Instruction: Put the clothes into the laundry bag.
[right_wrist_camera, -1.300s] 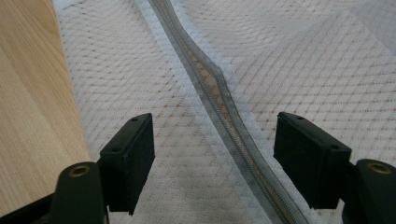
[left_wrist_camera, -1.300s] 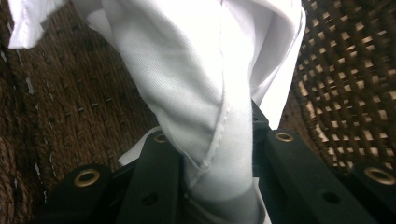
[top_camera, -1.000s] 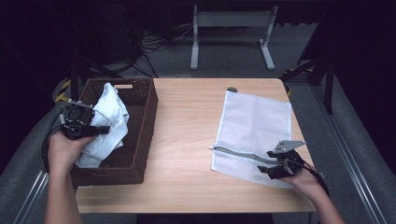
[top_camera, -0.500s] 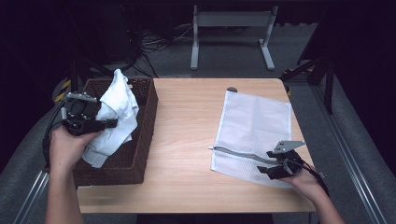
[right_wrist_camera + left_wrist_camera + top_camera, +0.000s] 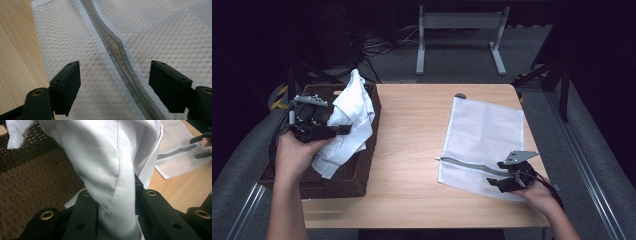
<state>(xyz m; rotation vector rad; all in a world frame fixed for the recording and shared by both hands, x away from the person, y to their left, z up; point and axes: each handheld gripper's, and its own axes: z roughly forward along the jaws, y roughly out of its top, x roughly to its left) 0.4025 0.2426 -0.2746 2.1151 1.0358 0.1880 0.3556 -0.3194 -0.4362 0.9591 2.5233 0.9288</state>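
Note:
A white cloth (image 5: 348, 120) hangs lifted above the brown wicker basket (image 5: 337, 182) at the table's left, and my left gripper (image 5: 343, 130) is shut on it. In the left gripper view the cloth (image 5: 110, 167) runs down between the black jaws. A white mesh zip bag (image 5: 484, 135) lies flat on the right of the wooden table (image 5: 412, 140). My right gripper (image 5: 498, 176) rests at the bag's near edge, open. In the right gripper view its jaws stand wide on either side of the grey zipper (image 5: 120, 55), pads apart from it, over the mesh bag (image 5: 160, 32).
The basket's weave (image 5: 32, 182) shows under the cloth. A metal stand (image 5: 459, 35) and cables lie on the floor beyond the table. Bare wood (image 5: 412, 115) lies between basket and bag. A small dark disc (image 5: 460, 95) sits at the bag's far corner.
My left gripper has risen and moved right, pulling the white cloth up out of the basket. The right gripper and the mesh bag have stayed where they were.

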